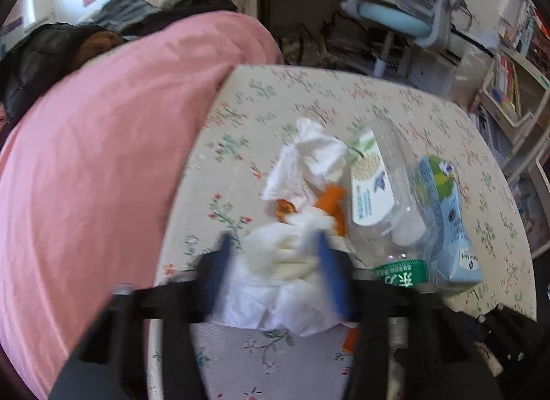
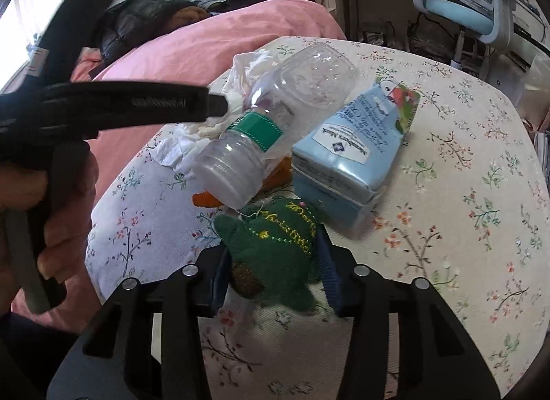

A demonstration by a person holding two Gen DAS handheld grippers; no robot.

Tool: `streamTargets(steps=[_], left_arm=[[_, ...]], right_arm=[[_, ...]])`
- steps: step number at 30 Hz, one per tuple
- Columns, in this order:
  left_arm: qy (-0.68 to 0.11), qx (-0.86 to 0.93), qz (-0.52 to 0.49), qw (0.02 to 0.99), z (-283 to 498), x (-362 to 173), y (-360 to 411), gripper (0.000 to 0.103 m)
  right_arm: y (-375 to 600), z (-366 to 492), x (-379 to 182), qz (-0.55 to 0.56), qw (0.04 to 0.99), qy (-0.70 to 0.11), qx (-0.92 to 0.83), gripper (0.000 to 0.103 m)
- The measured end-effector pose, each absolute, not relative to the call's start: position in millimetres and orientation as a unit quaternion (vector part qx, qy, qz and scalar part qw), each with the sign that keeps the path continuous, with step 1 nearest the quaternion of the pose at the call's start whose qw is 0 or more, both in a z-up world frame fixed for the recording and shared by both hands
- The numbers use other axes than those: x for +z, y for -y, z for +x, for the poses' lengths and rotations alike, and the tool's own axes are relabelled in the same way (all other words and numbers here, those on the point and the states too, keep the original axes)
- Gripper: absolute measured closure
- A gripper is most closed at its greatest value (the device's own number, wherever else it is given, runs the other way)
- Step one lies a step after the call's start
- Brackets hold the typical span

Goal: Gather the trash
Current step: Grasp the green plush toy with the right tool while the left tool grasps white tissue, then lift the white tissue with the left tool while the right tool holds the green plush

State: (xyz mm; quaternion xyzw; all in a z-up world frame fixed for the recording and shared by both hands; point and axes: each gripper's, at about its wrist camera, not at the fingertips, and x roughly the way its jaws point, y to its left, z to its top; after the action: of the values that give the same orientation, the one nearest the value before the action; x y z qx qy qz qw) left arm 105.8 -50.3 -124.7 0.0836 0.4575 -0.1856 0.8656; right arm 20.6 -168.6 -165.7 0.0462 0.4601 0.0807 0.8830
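On the floral tablecloth lies a pile of trash. My left gripper (image 1: 275, 242) is shut on a crumpled white tissue (image 1: 275, 273), with a blue pad pressing on each side. More tissue (image 1: 309, 156) and orange peel (image 1: 331, 200) lie just beyond it. In the right wrist view, my right gripper (image 2: 273, 245) is shut on a green felt ornament (image 2: 275, 238) with yellow stitching. A clear plastic bottle (image 2: 275, 118) with a green label lies on its side just beyond the ornament, next to a light blue packet (image 2: 350, 149).
The round table (image 2: 447, 228) stands against a bed with pink bedding (image 1: 103, 159) on the left. A hand (image 2: 68, 228) holds the left gripper's black body (image 2: 137, 104) at the left of the right wrist view. A blue desk chair (image 1: 395, 15) and shelves (image 1: 508, 84) stand behind.
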Motion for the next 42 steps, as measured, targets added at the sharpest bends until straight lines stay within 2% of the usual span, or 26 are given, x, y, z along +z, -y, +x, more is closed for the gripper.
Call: streamTargets(steps=[3,6,15,24,33,42], left_arm=[[-0.453,-0.187,0.084,0.868,105,-120,47,0.095],[-0.446,-0.187,0.047,0.874,106,-109,32,0.098],[-0.435,-0.219,-0.090,0.869,102,-84,-8,0.099],[-0.417,-0.185,-0.049,0.888,76,-74,-3,0.099],[-0.374,-0.221,-0.137,0.890,39,-50,-33,0.099],[-0.374,-0.227,-0.142,0.888,20,-49,-38,0.098]], right_arm=[[177,18,-160,0.063,0.874,-0.472,0.093,0.060],[183,14,-150,0.066,0.866,-0.483,0.106,0.060],[198,-17,-126,0.078,0.867,-0.476,0.124,0.060],[206,-24,-125,0.112,0.880,-0.448,0.112,0.060],[204,-29,-133,0.111,0.883,-0.446,0.092,0.060],[197,-34,-142,0.104,0.887,-0.443,0.081,0.060]])
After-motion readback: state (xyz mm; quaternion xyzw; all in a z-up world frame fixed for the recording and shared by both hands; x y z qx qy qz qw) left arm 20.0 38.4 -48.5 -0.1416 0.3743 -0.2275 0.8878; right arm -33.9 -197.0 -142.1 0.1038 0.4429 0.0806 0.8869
